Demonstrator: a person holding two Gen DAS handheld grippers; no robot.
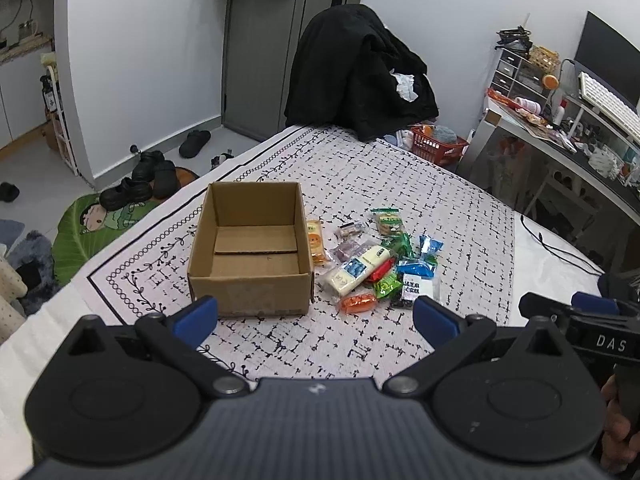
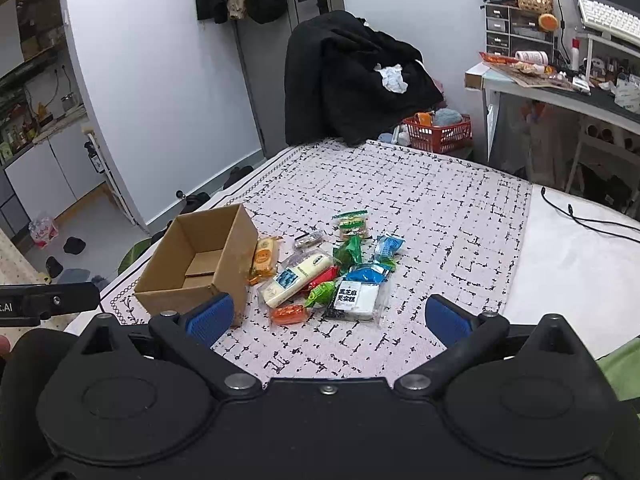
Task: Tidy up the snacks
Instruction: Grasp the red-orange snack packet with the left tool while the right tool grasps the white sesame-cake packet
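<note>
A bed with a black-and-white patterned cover (image 1: 400,184) fills a cluttered bedroom. On it an empty cardboard box (image 1: 251,248) stands just left of a heap of snack packets (image 1: 376,264). Both the left gripper (image 1: 316,316) and the right gripper (image 2: 328,316) hover spread wide and hold nothing, the heap ahead of them. The packets overlap, so a pinch may drag 2 at once, and crinkly wrappers may slip out; the light box could shift if nudged.
</note>
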